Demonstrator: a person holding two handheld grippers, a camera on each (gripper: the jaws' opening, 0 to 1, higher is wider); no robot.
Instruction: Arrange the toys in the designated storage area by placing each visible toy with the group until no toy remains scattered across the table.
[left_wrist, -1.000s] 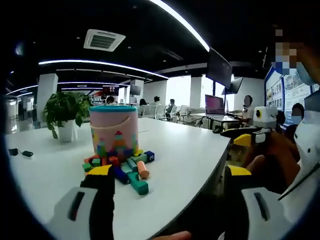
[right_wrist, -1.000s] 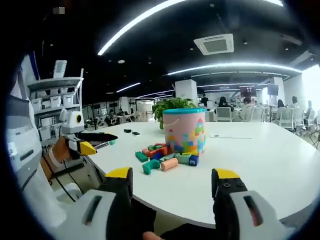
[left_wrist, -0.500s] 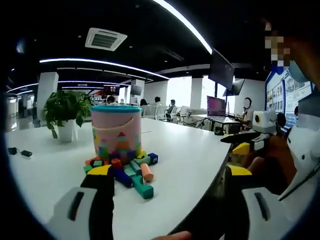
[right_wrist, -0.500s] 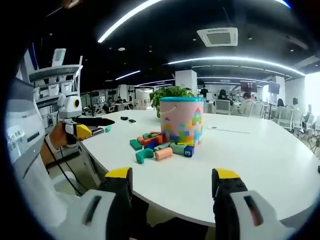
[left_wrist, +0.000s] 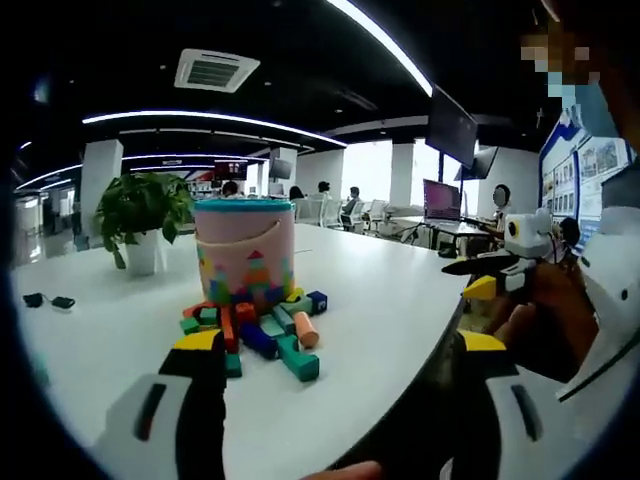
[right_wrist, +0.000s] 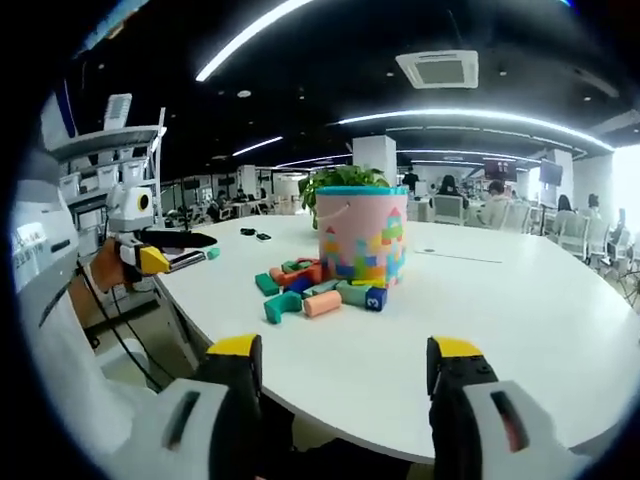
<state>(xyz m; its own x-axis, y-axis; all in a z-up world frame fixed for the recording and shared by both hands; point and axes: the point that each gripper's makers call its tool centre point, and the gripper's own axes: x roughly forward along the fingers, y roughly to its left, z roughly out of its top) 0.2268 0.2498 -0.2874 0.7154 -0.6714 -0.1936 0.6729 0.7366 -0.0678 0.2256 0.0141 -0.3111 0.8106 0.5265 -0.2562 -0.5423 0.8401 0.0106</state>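
Both grippers (left_wrist: 340, 345) (right_wrist: 345, 350) gaping empty, pink bucket (left_wrist: 245, 250) upright, blocks (right_wrist: 315, 290) scattered beside it

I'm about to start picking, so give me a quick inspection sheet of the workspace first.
Surface: white table, mostly bare.
Job's things: coloured toy blocks heaped against the pink bucket, lid on.
Clutter: potted plant; small dark items far off.
Grippers: left gripper and right gripper off the table edge, jaws apart, holding nothing.
Cables: dark cable hanging by the person's sleeve.
Surroundings: open office, seated people, monitors, ceiling lights.
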